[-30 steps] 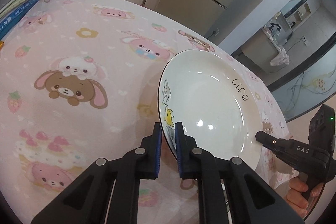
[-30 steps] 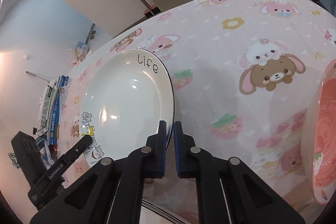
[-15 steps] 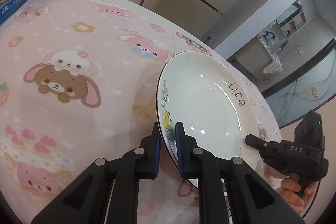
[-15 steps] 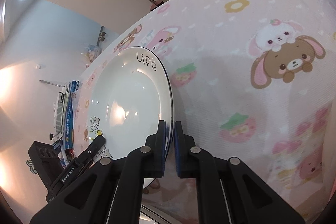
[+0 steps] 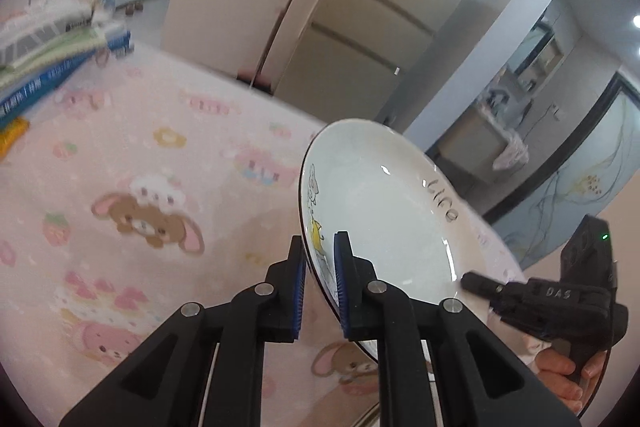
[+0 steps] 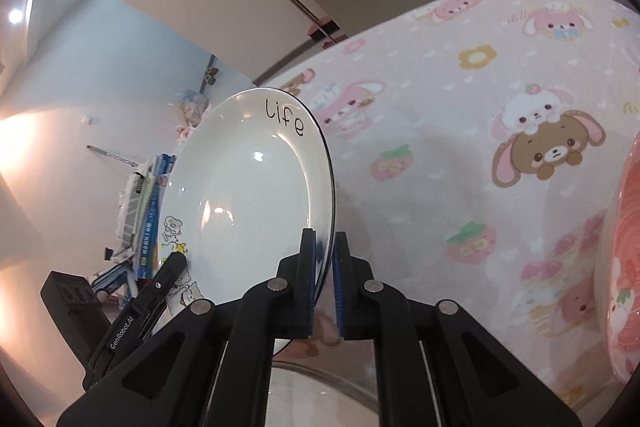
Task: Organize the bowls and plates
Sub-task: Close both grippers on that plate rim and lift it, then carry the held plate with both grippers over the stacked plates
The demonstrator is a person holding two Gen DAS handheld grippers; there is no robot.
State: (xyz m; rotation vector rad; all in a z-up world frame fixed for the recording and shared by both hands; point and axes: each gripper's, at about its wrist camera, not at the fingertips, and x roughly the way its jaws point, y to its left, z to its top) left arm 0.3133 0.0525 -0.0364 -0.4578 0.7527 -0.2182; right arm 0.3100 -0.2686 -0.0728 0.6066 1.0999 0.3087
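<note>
Fingers of the left gripper [image 5: 320, 259] pinch one edge of the white plate [image 5: 380, 211], near its small cartoon print; fingers of the right gripper [image 6: 324, 263] are clamped on the opposite edge, so both hold the one plate between them. Plate is in the air, clear of the worktop [image 5: 140, 147], tipped so its hollow face shows to both cameras, the word "life" on the far part of the rim. Step in hand, as I judge it: carrying the plate to where it will be stacked. Next move likely calls for levelling it, keeping both grips even so it does not twist or slip, then lowering it flat. A pale curved rim [image 6: 320, 375] shows just below the right gripper; cannot tell what it is. Pink dish [image 6: 624, 267] at the right edge of the right view, resting on the worktop. Worktop wears a pink cloth printed with rabbits, bears and strawberries. Books [image 5: 52, 43] stacked at its far left corner. Beyond: tall cream cabinet doors [image 5: 320, 27], pale walls, ceiling spotlights, a doorway into another room.
</note>
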